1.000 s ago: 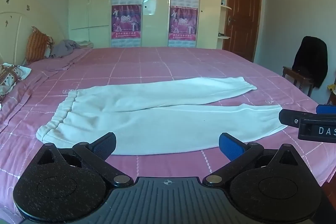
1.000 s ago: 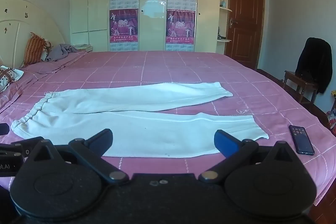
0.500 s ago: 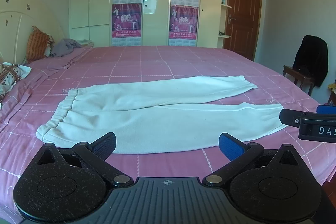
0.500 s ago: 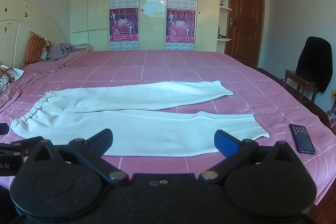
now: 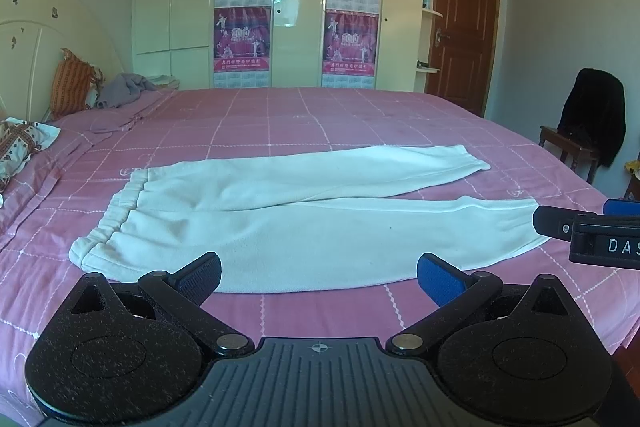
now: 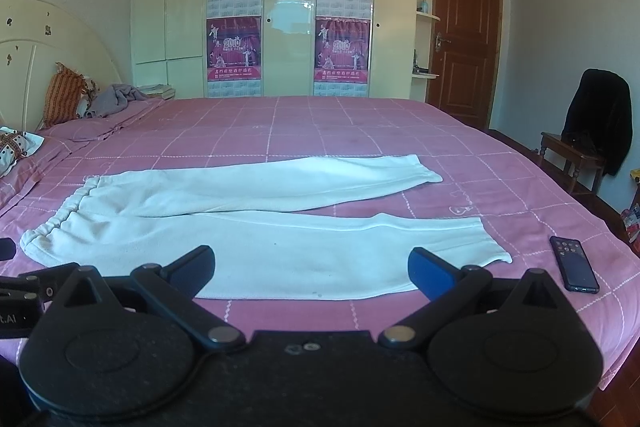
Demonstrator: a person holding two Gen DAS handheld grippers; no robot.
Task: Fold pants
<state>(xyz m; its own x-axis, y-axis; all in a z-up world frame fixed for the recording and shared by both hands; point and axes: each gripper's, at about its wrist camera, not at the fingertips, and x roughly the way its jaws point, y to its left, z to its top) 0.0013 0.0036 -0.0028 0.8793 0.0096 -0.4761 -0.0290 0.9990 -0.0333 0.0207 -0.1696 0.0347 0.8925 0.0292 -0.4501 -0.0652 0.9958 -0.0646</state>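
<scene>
White pants (image 5: 304, 219) lie flat across the pink bed (image 5: 320, 115), waistband at the left, both legs spread out to the right; they also show in the right wrist view (image 6: 260, 223). My left gripper (image 5: 319, 271) is open and empty, just above the near edge of the lower leg. My right gripper (image 6: 310, 267) is open and empty over the same near edge, further right. Each gripper shows at the edge of the other's view.
A black phone (image 6: 574, 269) lies on the bed to the right of the lower cuff. Pillows (image 5: 74, 87) and grey clothing (image 5: 124, 89) lie at the headboard on the left. A chair with a black garment (image 5: 592, 123) stands to the right of the bed.
Both views have shifted very slightly; the pants have not moved and both grippers stay open.
</scene>
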